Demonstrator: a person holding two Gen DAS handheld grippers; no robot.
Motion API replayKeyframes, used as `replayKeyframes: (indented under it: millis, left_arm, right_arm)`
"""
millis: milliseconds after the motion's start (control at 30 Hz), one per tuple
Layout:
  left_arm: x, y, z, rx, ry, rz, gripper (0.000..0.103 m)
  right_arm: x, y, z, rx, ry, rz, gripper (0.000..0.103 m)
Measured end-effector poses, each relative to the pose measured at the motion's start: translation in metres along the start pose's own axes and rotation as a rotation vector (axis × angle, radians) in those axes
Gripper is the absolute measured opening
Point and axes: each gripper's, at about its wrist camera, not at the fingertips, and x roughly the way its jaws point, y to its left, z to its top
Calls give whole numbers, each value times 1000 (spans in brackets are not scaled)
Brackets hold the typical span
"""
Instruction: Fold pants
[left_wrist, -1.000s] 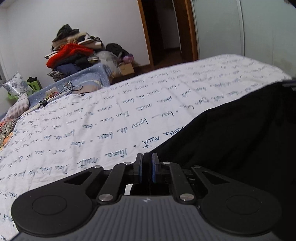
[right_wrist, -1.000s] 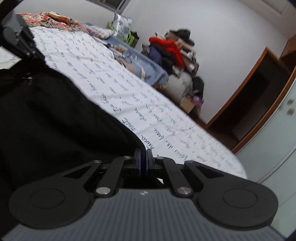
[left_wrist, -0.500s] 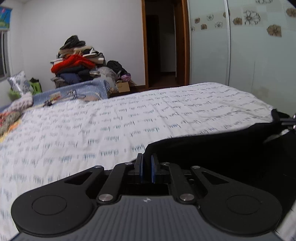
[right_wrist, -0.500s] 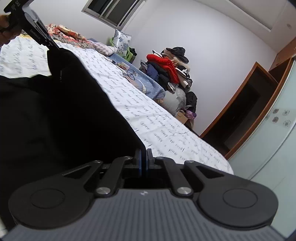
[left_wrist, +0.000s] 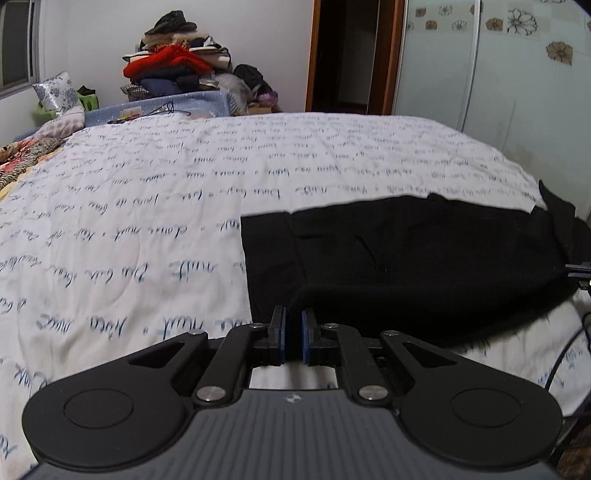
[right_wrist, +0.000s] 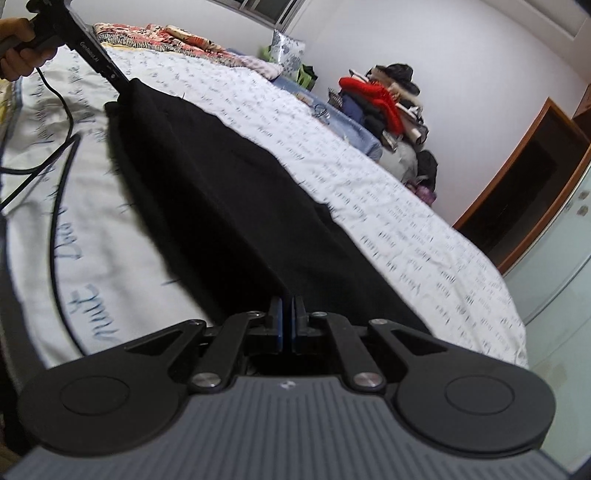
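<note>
White bedding with blue writing covers the bed (left_wrist: 155, 229). Black pants (left_wrist: 406, 258) now lie along its near edge; half a second ago they were still lifted off it. Left gripper (left_wrist: 293, 334) and right gripper (right_wrist: 287, 320) are both nearly closed, each pinching the near cloth edge. I judge the fold is almost laid, so release comes next.

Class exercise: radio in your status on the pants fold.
Both grippers, left and right, shut on the black pants. Pants draped on bedspread. Cable alongside, nothing blocking.
</note>
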Motion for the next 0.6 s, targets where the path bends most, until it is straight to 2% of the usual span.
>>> replayKeyframes:
  millis: [133, 200, 300, 367, 500, 600]
  left_arm:
    - [-8, -1, -8, -5, 2, 4, 8]
    - [-5, -4, -11, 12, 29, 3, 8]
    - [0, -3, -13, 18, 67, 46, 8]
    - [0, -1, -12, 10, 79, 105, 9]
    - [-10, 2, -1, 5, 56, 213, 9]
    - [-18, -19, 17, 55, 10, 198, 9]
  right_arm:
    - [-5, 7, -6, -1, 10, 13, 5]
    - [-5, 5, -8, 4, 18, 23, 5]
    - [2, 3, -17, 20, 39, 42, 5]
    - [5, 6, -19, 24, 37, 34, 5]
    - [1, 6, -24, 42, 25, 36, 8]
    - [-8, -3, -25, 64, 14, 71, 9]
